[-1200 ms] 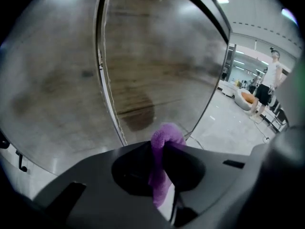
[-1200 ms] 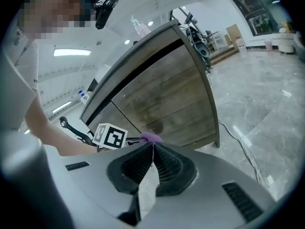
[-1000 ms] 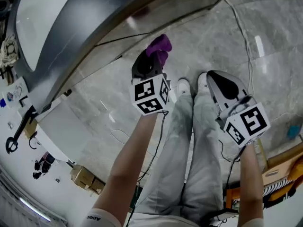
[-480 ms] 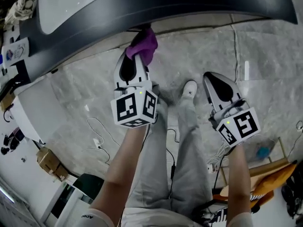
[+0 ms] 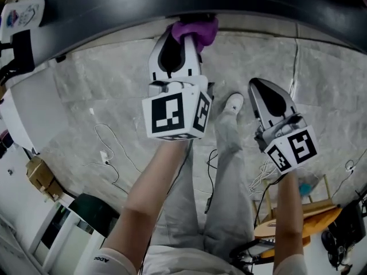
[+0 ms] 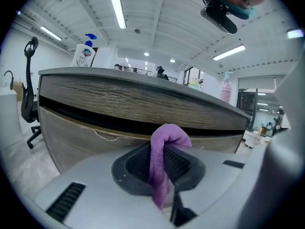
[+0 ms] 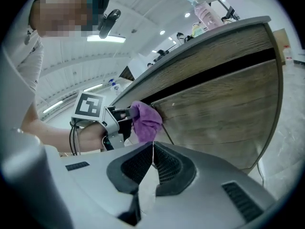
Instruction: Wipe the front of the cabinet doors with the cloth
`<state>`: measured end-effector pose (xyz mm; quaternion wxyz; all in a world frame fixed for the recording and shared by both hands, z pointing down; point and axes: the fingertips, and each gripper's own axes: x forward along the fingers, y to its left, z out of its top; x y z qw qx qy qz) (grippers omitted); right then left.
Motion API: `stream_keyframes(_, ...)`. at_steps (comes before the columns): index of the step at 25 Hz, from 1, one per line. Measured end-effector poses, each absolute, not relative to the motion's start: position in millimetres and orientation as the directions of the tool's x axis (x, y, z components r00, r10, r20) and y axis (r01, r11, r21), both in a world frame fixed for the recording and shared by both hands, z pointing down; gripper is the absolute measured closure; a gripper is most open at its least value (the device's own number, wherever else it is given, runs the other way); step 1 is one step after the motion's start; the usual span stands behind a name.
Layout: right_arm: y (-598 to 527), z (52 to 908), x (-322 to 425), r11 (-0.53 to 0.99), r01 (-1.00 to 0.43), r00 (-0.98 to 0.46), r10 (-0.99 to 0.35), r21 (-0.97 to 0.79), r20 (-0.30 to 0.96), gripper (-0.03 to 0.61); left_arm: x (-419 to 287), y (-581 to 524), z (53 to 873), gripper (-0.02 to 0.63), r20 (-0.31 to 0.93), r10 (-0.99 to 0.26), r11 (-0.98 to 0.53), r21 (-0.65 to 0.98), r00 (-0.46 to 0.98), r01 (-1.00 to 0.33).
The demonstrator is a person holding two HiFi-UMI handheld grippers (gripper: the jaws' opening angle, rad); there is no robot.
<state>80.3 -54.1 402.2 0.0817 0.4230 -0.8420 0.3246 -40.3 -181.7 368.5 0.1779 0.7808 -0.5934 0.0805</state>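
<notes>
Closer now, my left gripper [image 5: 183, 38] pinches the cloth [image 5: 198, 27] right by the cabinet door [image 6: 86, 137]; my right gripper [image 5: 256, 86] is squeezed together, empty.

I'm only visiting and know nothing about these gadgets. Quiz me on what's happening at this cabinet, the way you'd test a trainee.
1. True or false: the purple cloth is pinched in the right gripper.
2. Which surface does the left gripper face? A. a wood-grain cabinet door; B. a glass window; C. a carpet.
3. Fill the blank: the right gripper's jaws are ____, with nothing between them.
Key: 1. False, the left gripper holds it. 2. A. 3. shut.
</notes>
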Motion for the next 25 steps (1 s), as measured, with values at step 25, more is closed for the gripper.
stream_keyframes(25, -77, 400, -116, 0.502, -0.742, -0.669, -0.593, -0.444, 0.448, 0.551, -295, -208, 363, 0.568, 0.307, -0.937, -0.137, 0.122, 0.169, -0.983)
